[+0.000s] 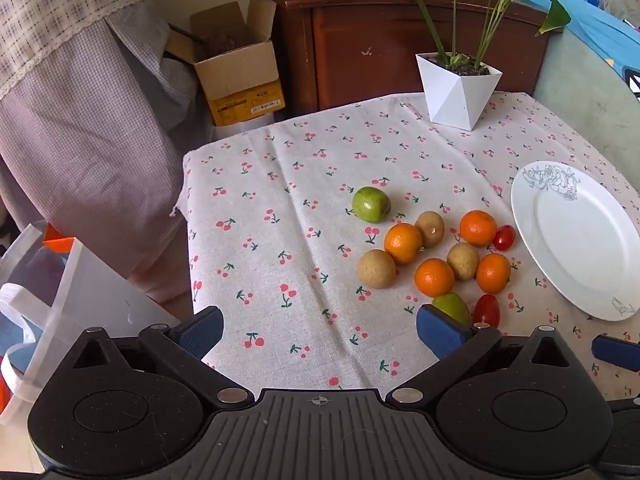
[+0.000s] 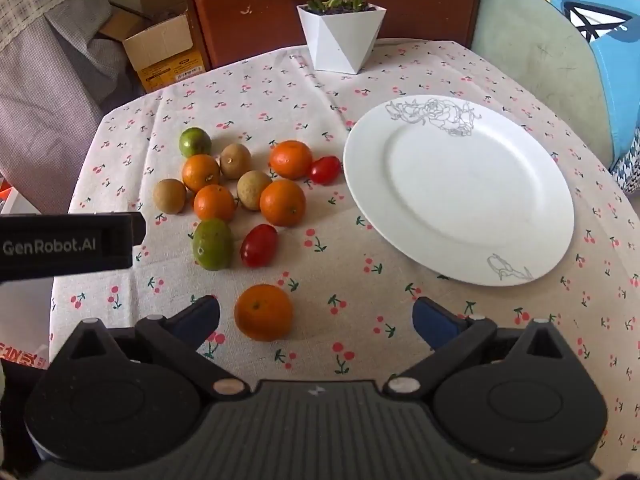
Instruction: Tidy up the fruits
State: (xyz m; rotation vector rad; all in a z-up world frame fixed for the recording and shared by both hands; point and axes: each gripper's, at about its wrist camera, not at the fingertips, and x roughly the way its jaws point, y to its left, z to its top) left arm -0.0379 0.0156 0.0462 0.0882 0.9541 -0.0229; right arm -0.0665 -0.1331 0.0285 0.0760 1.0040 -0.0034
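tablecloth (image 2: 360, 280): woven cloth, matt, creased, cherry print
plate (image 2: 460, 192): glazed ceramic look, glossy, smooth, grey line drawing on rim at 12 and 5 o'clock
oranges (image 2: 263, 312): finely pitted skin, slight sheen
brown fruits (image 2: 254, 190): dull, rough skin
tomatoes (image 2: 259, 245): smooth, shiny
planter (image 2: 340, 36): white, matt, faceted
cabinet (image 1: 360, 40): dark wood, satin
box (image 1: 236, 72): plain cardboard
right gripper (image 2: 316, 320): matt black plastic, ribbed body, blue textured pads, metal pins
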